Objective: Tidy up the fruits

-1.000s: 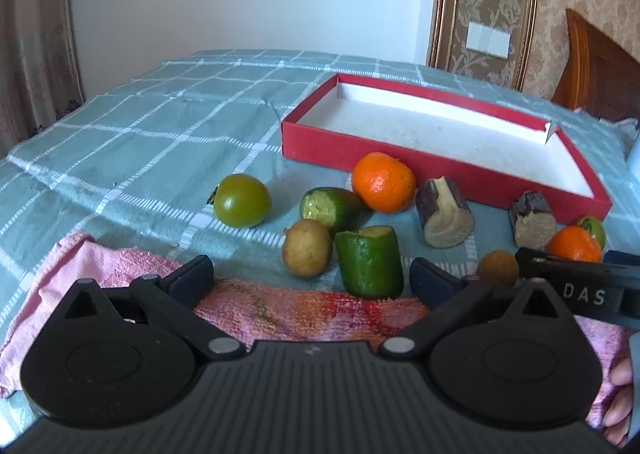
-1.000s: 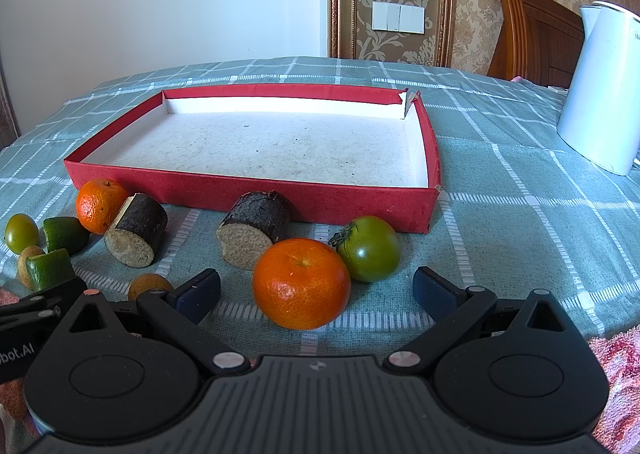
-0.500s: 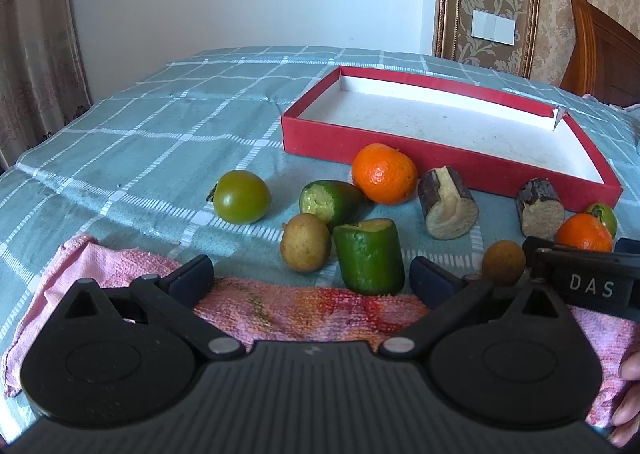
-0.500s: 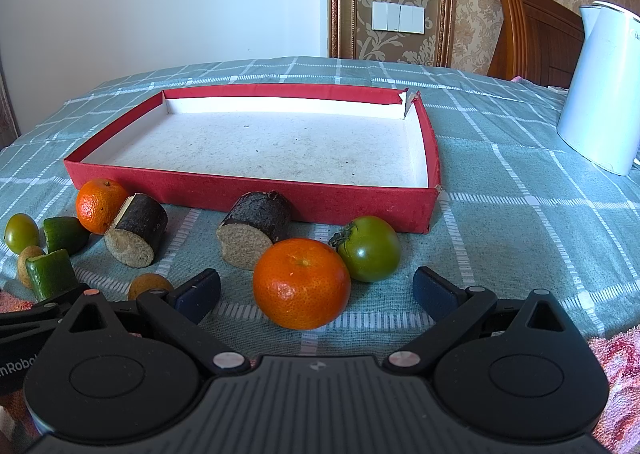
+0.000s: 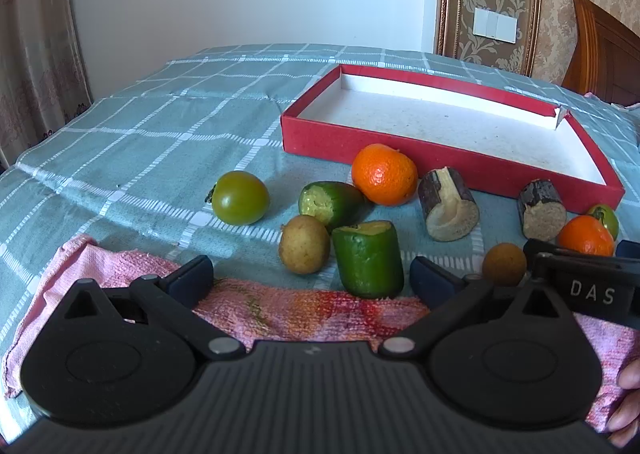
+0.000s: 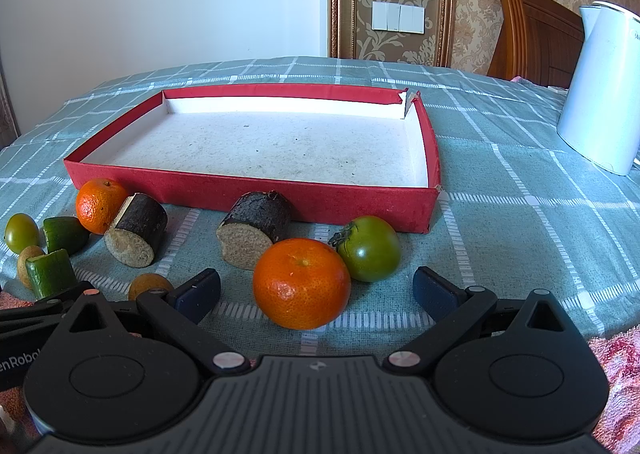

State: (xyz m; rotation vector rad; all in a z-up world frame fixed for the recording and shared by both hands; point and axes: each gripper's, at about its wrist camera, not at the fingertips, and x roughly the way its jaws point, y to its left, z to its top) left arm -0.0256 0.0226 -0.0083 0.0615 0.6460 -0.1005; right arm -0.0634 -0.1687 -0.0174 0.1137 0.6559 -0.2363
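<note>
A shallow red tray with a white floor stands bare on the checked cloth. In front of it lie two oranges, two green tomatoes, two green cucumber chunks, two dark-barked sugarcane pieces, a small brown fruit and a small brown longan. My left gripper is open, low over a pink towel, just short of the upright cucumber chunk. My right gripper is open around the near orange without touching it.
A pink towel lies along the near table edge. A white kettle stands at the far right. A wooden chair back rises behind the table. A hand shows at the lower right of the left wrist view.
The left gripper has swung slightly left and tilted, so the tray and fruits sit further right and lower in its view. The right gripper has held still.
</note>
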